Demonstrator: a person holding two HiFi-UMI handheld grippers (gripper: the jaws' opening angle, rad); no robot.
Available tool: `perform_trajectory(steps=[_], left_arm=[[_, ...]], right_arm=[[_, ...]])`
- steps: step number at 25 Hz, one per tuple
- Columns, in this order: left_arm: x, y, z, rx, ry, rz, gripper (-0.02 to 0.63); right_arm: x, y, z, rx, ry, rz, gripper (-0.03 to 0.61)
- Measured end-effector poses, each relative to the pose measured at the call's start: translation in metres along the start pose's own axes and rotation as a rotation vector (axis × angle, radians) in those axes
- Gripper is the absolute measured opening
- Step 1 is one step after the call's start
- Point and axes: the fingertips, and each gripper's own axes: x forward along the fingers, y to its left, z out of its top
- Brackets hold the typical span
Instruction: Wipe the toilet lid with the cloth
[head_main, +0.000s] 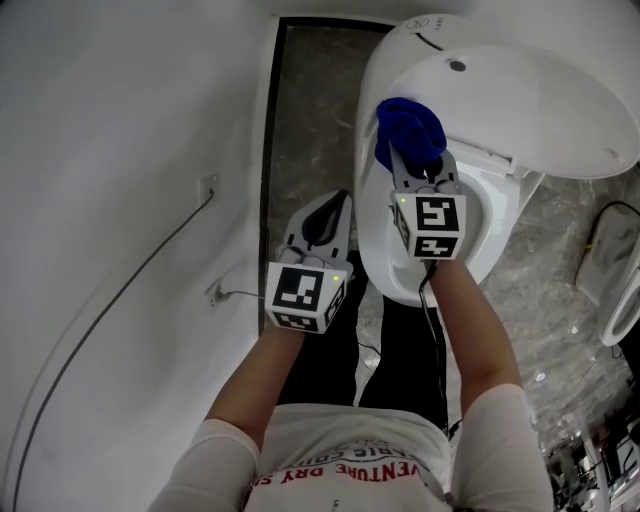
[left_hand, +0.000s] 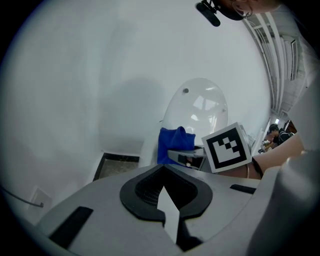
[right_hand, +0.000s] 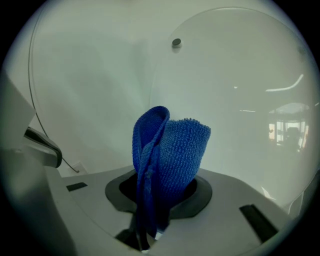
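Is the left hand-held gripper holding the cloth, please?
No, the blue cloth sits clamped in the right hand-held gripper.

Dim, soft light; fisheye edges (dark vignette).

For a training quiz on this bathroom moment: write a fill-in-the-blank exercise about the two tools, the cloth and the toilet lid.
1. The right tool is shut on a folded ____ cloth.
2. The toilet lid is ____ rather than down.
3. The left tool is shut and holds ____.

Missing words: blue; raised; nothing.
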Motion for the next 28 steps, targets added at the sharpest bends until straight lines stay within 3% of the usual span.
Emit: perform_trajectory(steps=[6,9,28], left_arm=[[0.003,0.004,0.001,0.002,0.002,-0.011,0.006],[0.004,-0.005,-0.001,0.028,0.013,-0.03,0.006],[0.044,-0.072,-0.006,-0.011,0.03,-0.035,0.006]], right_arm=[[0.017,-0.01,-0.001,-0.063,0.016,-0.049,0.098],[0.016,-0.021,-0.002,-0.054,0.021,-0.058,0.098],[-0.031,-0.134,-0.046,0.005,0.051,-0.155,0.098]])
